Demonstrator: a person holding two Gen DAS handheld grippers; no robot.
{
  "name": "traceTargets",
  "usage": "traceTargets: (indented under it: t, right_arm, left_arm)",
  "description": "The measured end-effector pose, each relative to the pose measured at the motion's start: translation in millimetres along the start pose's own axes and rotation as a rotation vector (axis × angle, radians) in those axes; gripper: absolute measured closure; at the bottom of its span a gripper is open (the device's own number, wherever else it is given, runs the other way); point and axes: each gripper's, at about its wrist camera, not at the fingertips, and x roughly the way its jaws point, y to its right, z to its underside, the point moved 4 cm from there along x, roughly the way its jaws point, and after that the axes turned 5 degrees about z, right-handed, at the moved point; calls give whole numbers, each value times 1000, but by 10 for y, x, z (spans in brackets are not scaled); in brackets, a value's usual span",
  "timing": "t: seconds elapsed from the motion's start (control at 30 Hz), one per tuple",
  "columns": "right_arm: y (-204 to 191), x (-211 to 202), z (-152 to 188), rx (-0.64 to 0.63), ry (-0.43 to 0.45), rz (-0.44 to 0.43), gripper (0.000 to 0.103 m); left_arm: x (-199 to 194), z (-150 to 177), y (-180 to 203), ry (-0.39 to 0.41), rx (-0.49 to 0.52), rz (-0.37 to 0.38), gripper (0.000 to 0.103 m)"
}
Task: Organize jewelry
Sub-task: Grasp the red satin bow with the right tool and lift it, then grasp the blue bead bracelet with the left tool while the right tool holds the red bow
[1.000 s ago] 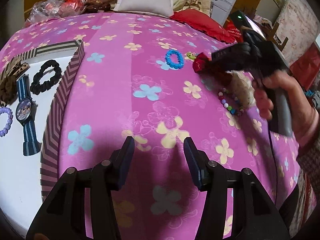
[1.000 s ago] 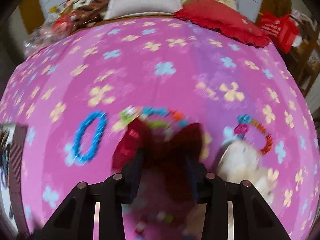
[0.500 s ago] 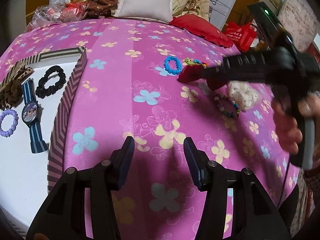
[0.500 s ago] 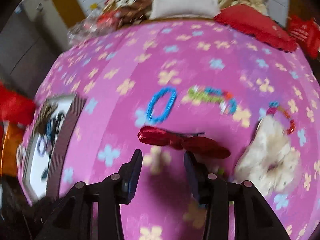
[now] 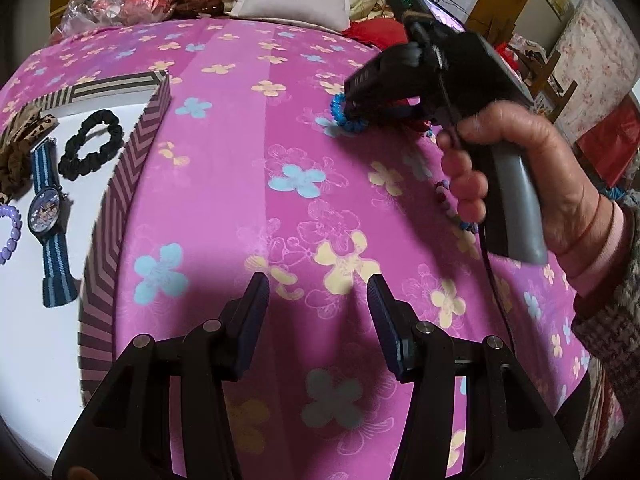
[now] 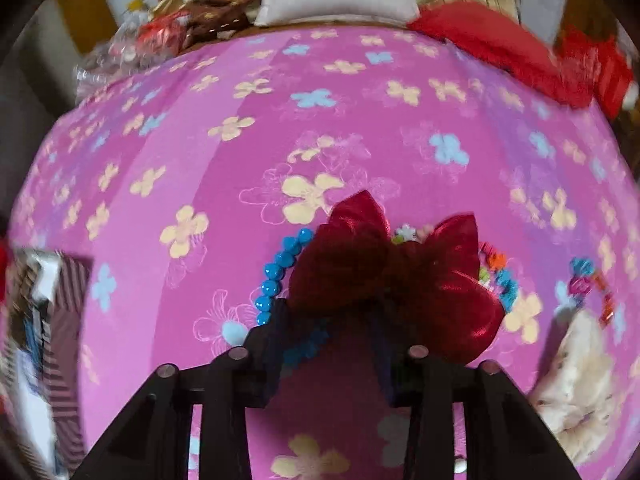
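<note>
my right gripper (image 6: 324, 332) sits low over the red satin bow (image 6: 392, 276), jaws have just been closing. the bow fills the gap and covers the tips, so i can't tell if the pads actually press it yet. the frame is a bit blurred too. the bow lies on the pink flowered bedspread (image 6: 240, 152), overlapping the blue bead bracelet (image 6: 276, 276) on its left side and a multicolour bead bracelet (image 6: 500, 272) behind it on the right.

step in hand, as i read it: grabbing the bow to carry it to the striped box (image 5: 120, 200) on the left. next move calls for a firm pinch on the bow only, then a lift and a swing left over the box wall. risk: the blue bracelet is right against the left finger and could get caught along with it.

my left gripper (image 5: 316, 312) hangs released over bare bedspread, nothing between the jaws, idle. from its view the right hand (image 5: 520, 168) clenches the grey handle and the gripper body hides the bow almost fully, only a sliver of red and part of the blue beads show.

already in the box: black scrunchie (image 5: 90, 148), striped-strap watch (image 5: 48, 216), purple bead bracelet (image 5: 10, 232) cut off at the frame edge, brown leopard scrunchie (image 5: 20, 148) partly cut.

left out: cream fluffy scrunchie (image 6: 576, 380), another colourful bracelet (image 6: 592, 284) near it, blurry. beads behind my right hand in the left view are half hidden.
</note>
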Motion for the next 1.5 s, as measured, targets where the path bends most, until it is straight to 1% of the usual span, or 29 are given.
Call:
traceTargets:
  t: [0.03, 0.1, 0.2, 0.27, 0.33, 0.37, 0.4, 0.43, 0.47, 0.5, 0.6, 0.67, 0.7, 0.8, 0.83, 0.87, 0.93, 1.0, 1.07, 1.1, 1.13, 1.17, 1.2, 1.23, 1.27, 1.33, 1.4, 1.5]
  right_arm:
    - [-67, -46, 80, -32, -7, -18, 75]
    - [-169, -142, 270, -81, -28, -68, 81]
    - [-286, -329, 681, -135, -78, -185, 81]
    - [-289, -455, 969, -137, -111, -259, 81]
    - [-212, -545, 1159, -113, -137, -302, 81]
    - [-136, -606, 1206, -94, -126, -310, 81]
    - [-55, -657, 1207, -78, -104, -301, 74]
    - [59, -721, 1173, -56, -66, -271, 61]
    - [144, -770, 1137, -33, -35, -247, 56]
    - [253, -804, 1069, 2, -5, -226, 55]
    - [525, -802, 849, 106, 21, -189, 55]
    - [643, -711, 671, 181, 21, -193, 55]
    - [646, -664, 587, 213, 17, -206, 55]
    - [709, -436, 302, 355, -16, -289, 55]
    - [683, -371, 218, 396, -24, -303, 55]
    - [715, -270, 116, 448, -30, -300, 55]
    - [738, -137, -5, 511, -32, -269, 55]
    - [714, -15, -94, 544, -47, -257, 55]
    - [689, 66, -168, 560, -55, -226, 55]
    - [684, 69, -204, 562, -40, -213, 55]
    - [683, 80, -217, 556, -38, -202, 56]
    - [673, 83, -244, 545, -28, -179, 59]
    - [693, 106, -248, 537, -26, -158, 71]
    - [686, 113, -251, 510, -29, -111, 86]
    - [669, 125, -261, 472, -29, -92, 88]
    - [675, 89, -215, 445, -34, -102, 92]
    - [709, -35, -85, 427, -20, -127, 94]
    - [750, -356, 191, 364, 32, -169, 94]
  left_arm:
    - [-10, -8, -6, 4, -4, -1, 52]
    - [-48, -31, -37, 17, -16, -7, 52]
    - [-130, -74, -108, 40, -38, -19, 52]
    - [-185, -96, -162, 53, -58, -27, 52]
    - [-226, -108, -207, 59, -79, -22, 52]
    - [-232, -110, -220, 59, -86, -18, 52]
    - [-240, -109, -231, 58, -94, -16, 52]
    - [-245, -104, -238, 58, -98, -17, 52]
    - [-248, -98, -238, 58, -100, -18, 52]
    - [-252, -94, -233, 58, -98, -19, 52]
    - [-259, -88, -216, 63, -90, -22, 52]
    - [-254, -83, -204, 63, -87, -21, 52]
    - [-244, -82, -200, 60, -86, -19, 52]
    - [-208, -66, -191, 47, -89, -14, 52]
    - [-196, -61, -186, 42, -88, -12, 52]
    - [-183, -63, -182, 39, -87, -10, 52]
    - [-162, -73, -175, 34, -82, -8, 52]
    - [-145, -86, -185, 29, -83, 0, 52]
    - [-134, -102, -200, 24, -90, 12, 52]
    - [-132, -105, -205, 23, -92, 15, 52]
    - [-129, -107, -214, 21, -94, 17, 52]
    - [-129, -107, -223, 20, -98, 21, 52]
    - [-128, -108, -232, 19, -105, 27, 52]
    - [-125, -110, -238, 18, -112, 34, 52]
    - [-123, -112, -242, 16, -117, 40, 52]
    - [-119, -118, -239, 14, -116, 43, 52]
    - [-119, -117, -229, 11, -115, 43, 52]
    - [-108, -116, -241, 2, -134, 63, 52]
